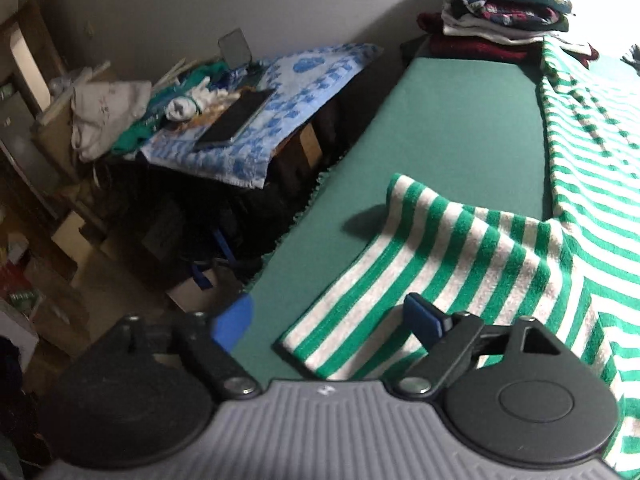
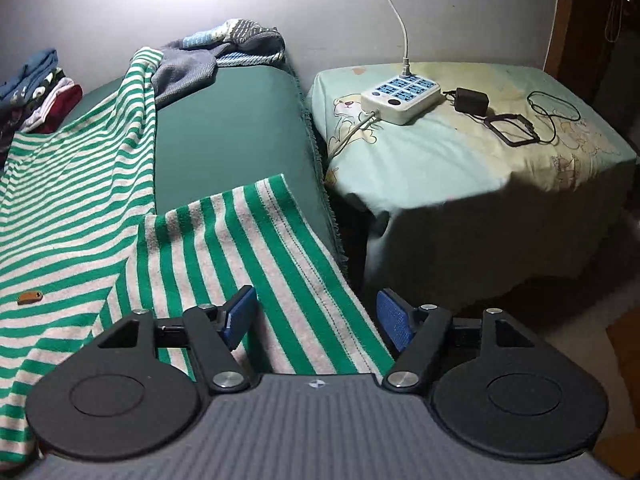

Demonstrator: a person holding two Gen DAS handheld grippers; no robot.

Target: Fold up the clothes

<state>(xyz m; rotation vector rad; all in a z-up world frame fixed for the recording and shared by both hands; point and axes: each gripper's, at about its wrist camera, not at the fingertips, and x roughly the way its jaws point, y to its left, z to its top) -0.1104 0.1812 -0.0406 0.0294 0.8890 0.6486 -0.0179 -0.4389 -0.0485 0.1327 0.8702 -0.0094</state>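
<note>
1. Plainly, a green-and-white striped sweater (image 1: 580, 168) lies spread on a green table (image 1: 460, 120); in the left wrist view its body fills the right side of the frame.
2. One striped sleeve (image 1: 420, 264) runs from the centre toward the lower middle of that view, its cuff end lying flat on the green surface.
3. The left gripper (image 1: 332, 320) sits at the bottom of the frame with its jaws wide apart. The cuff lies between and below the blue pads (image 1: 424, 320), and neither pad presses on it; nothing is held.
4. A stack of folded clothes (image 1: 504, 0) stands at the upper right of the left wrist view, at the far end of the table.
5. In the right wrist view the other sleeve (image 2: 248, 248) crosses the centre, ending at the lower middle.
6. The right gripper (image 2: 316, 320) is also wide open; the sleeve end lies between its pads without being pinched.
7. A grey knitted garment (image 2: 200, 64) lies crumpled at the upper middle of that view, at the table's far end.
8. At the upper right, a white power strip (image 2: 400, 98) rests on a pale cloth-covered stand (image 2: 460, 168).
</note>
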